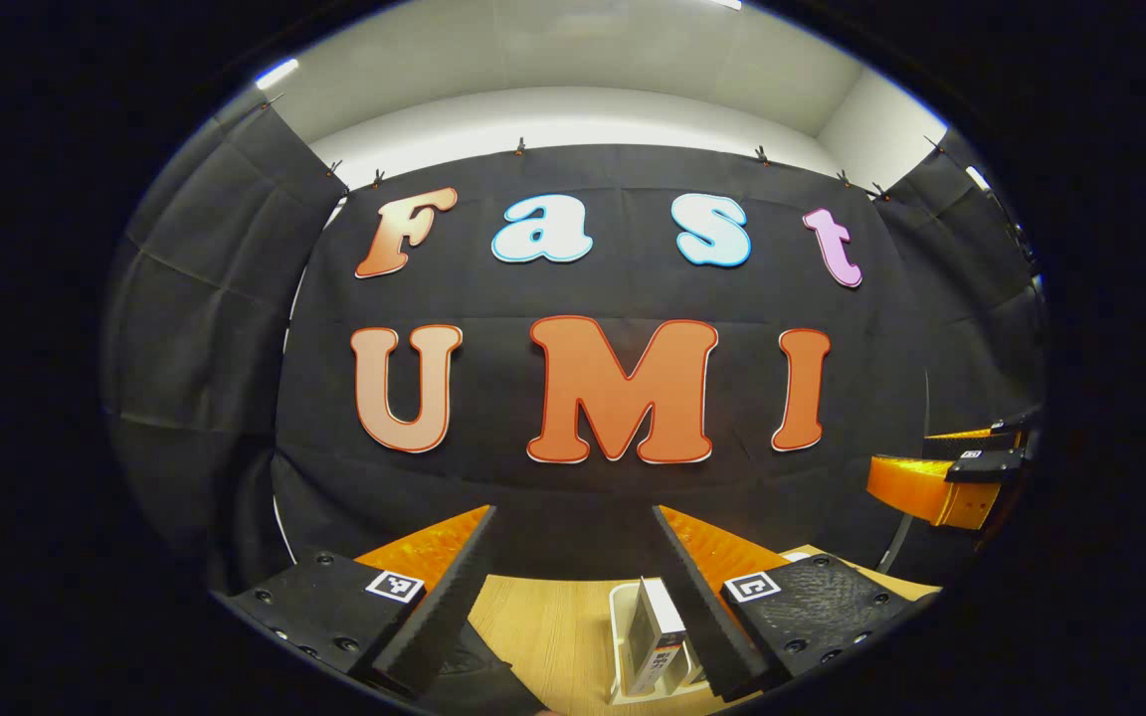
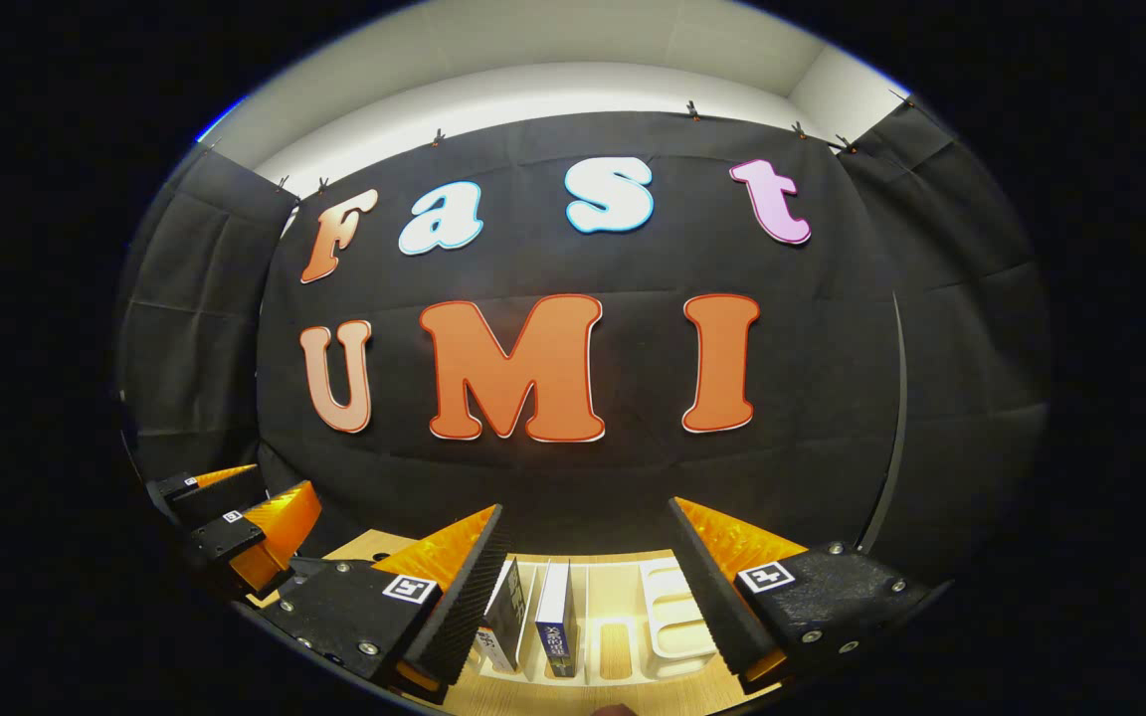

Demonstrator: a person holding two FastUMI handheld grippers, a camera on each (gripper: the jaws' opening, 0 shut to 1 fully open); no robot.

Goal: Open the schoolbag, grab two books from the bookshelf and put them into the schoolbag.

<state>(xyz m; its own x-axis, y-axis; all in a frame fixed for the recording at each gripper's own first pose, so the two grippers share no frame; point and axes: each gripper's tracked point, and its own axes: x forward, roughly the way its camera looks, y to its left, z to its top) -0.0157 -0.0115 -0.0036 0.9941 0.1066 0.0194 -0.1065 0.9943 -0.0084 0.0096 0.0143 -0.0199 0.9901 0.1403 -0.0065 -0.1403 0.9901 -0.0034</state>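
My left gripper is open and holds nothing, raised above the wooden table. Below its right finger stands a white bookshelf with a book upright in it. My right gripper is also open and empty, hovering over the white bookshelf. Two books stand upright in the rack, a dark one and a blue-spined one. A dark rounded shape lies low by the left finger; I cannot tell what it is.
The black cloth wall closes the booth behind the table and at both sides. In the left gripper view the right gripper hangs at the far right. In the right gripper view the left gripper hangs at the far left.
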